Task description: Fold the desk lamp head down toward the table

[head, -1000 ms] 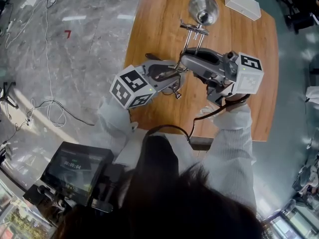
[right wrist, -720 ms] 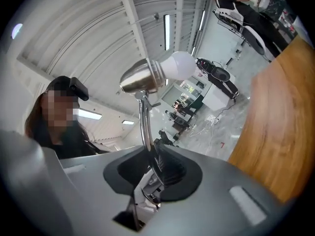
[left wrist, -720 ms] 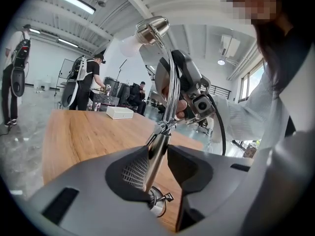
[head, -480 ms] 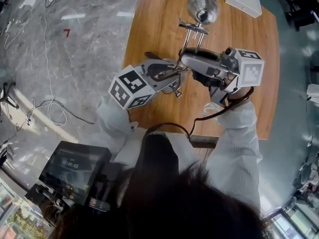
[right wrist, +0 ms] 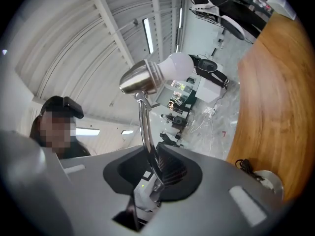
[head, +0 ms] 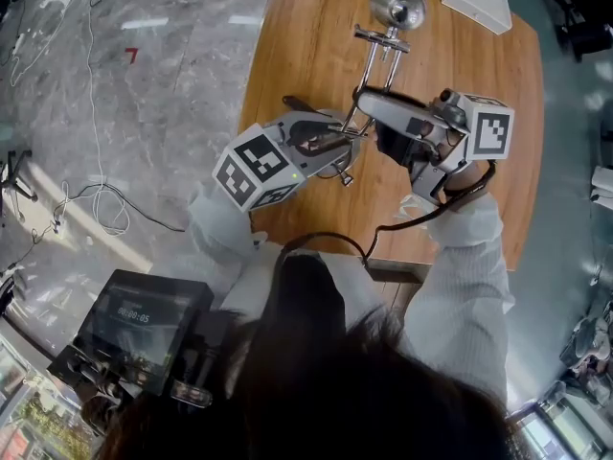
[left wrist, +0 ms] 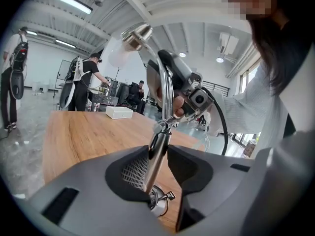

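Two grippers hold one chrome desk lamp point(head: 378, 62) above the wooden table point(head: 297, 51). The left gripper point(left wrist: 157, 154) is clamped on the lamp's lower stem point(left wrist: 156, 167), with both dark pads pressing on the tube just above a joint with a wing nut point(left wrist: 168, 195). The right gripper point(right wrist: 153, 163) sits higher up. Its jaws are drawn close and pinch the thin upper arm point(right wrist: 143, 124), which runs up out of the grip to the lamp head point(right wrist: 139, 80) and its white bulb point(right wrist: 176, 65).

From the head view, the arm's twin rods reach away from the person, past both grippers. The head hangs out over the far part of the table, well apart from the wood. In the left gripper view the head stands high above the jaws, with the bulb turned to the left.

A white box point(head: 475, 0) lies on the table's far corner, beyond the lamp head. A black cable point(head: 335, 242) loops from the right gripper over the table's near edge.
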